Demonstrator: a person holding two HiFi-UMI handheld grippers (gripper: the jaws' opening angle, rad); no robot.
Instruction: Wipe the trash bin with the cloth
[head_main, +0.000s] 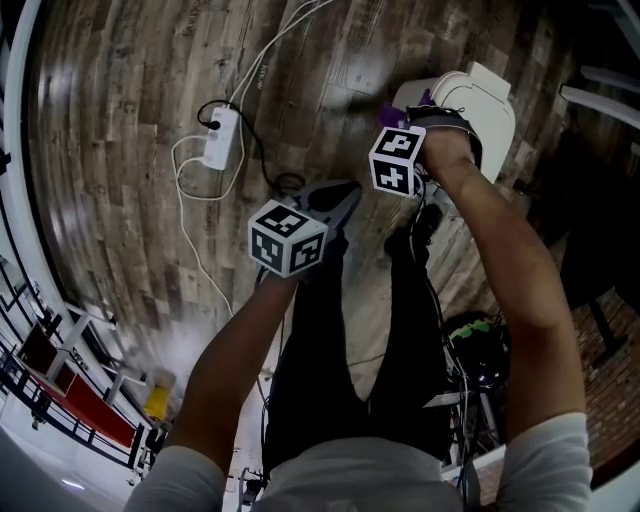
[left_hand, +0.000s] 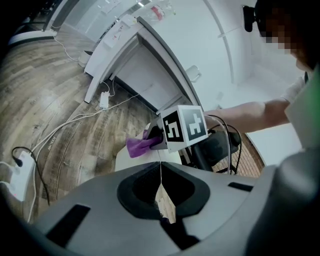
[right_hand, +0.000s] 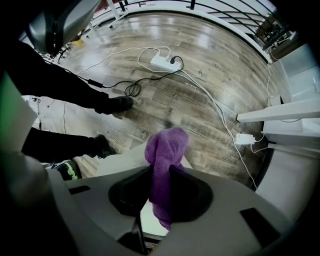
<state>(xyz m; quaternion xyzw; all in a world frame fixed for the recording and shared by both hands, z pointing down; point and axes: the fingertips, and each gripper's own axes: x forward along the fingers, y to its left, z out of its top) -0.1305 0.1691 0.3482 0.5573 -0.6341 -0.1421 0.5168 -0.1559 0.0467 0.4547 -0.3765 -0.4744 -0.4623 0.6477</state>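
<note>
Pinching cloth (right_hand: 165, 152), right gripper (right_hand: 160, 176) over trash bin (head_main: 487, 108) edge; left gripper (left_hand: 161, 176) pressed together above floor (head_main: 110, 110).

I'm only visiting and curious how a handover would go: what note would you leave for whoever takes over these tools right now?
Left hand-held gripper: jaws together, nothing in them, held short of the bin.
Right hand-held gripper: shut on the purple cloth, over the lid of the white trash bin; contact can't be confirmed.
Done: cloth is in hand at the bin. No wiped area can be made out.
Left: wipe the lid, then likely the sides. Mind the power strip on the floor nearby.
</note>
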